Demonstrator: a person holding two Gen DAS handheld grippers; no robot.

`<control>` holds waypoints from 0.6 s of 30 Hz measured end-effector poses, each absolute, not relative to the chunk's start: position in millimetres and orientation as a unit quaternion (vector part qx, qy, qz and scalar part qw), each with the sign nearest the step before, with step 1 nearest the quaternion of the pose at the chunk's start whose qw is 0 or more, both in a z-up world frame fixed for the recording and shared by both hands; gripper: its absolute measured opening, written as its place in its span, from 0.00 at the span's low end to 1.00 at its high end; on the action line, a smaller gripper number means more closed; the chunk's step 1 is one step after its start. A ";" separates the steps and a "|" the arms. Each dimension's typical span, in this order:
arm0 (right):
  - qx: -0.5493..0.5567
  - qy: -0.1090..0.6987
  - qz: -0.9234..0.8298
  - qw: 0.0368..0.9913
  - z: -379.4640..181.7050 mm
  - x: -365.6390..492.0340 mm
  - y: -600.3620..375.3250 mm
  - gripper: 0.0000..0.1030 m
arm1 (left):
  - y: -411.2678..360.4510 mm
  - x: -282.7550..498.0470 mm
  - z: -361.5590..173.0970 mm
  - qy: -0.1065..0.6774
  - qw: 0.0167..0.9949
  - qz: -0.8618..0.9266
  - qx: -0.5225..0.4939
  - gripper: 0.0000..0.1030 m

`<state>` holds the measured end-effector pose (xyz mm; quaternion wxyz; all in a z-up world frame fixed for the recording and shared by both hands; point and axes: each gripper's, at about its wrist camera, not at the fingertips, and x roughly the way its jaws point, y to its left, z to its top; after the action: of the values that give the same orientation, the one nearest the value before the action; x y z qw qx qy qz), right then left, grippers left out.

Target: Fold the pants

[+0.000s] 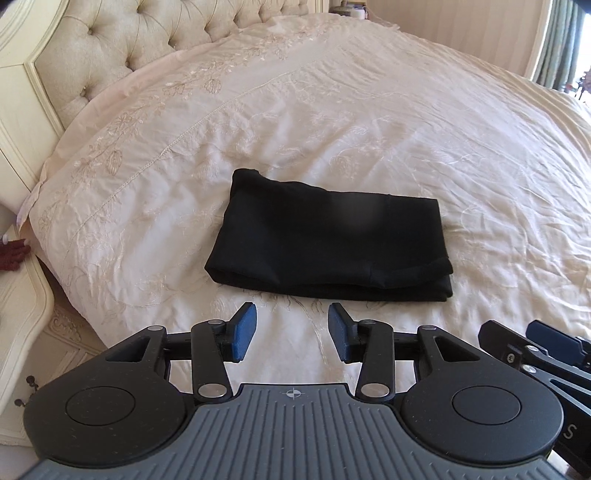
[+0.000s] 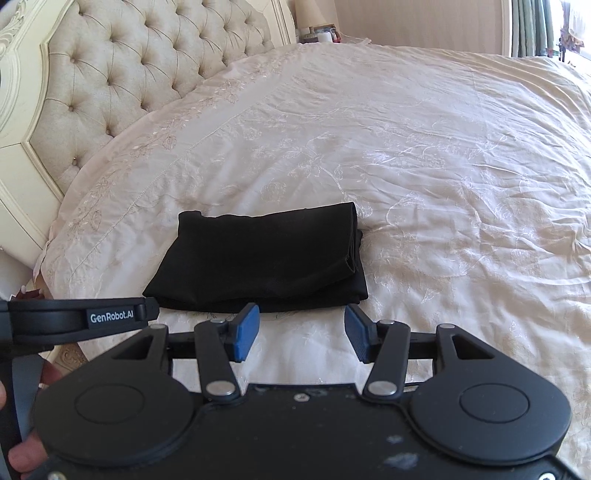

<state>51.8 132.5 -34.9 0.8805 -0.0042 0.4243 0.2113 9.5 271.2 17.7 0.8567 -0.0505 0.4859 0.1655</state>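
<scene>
Black pants lie folded into a flat rectangle on the cream bedspread; the right wrist view shows the same pants with the stacked fold edges on their right side. My left gripper hovers short of the pants' near edge, open, with only bedspread between its blue pads. My right gripper also sits just short of the near edge, open and empty. The right gripper's body shows at the lower right edge of the left wrist view, the left gripper's at the left of the right wrist view.
A tufted cream headboard runs along the left, with a carved bedside cabinet beside the bed. A far nightstand with small items and curtains are at the back. A hand holds the left gripper's handle.
</scene>
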 end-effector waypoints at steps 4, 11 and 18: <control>-0.009 0.417 0.212 0.884 -30.9 41.5 128.5 0.53 | 263.1 0.5 24.1 0.476 0.863 0.164 -0.036 0.40; -0.011 0.411 0.212 0.887 -26.3 29.4 121.4 0.53 | 257.3 -12.6 26.8 0.475 0.864 0.163 -0.028 0.41; -0.009 0.410 0.213 0.887 -24.0 22.3 115.9 0.53 | 256.4 -19.9 28.4 0.475 0.864 0.163 -0.029 0.41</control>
<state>22.3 115.9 -24.0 0.8870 -0.0090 0.4097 0.2129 -19.9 256.4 28.4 0.8641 -0.0294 0.4753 0.1627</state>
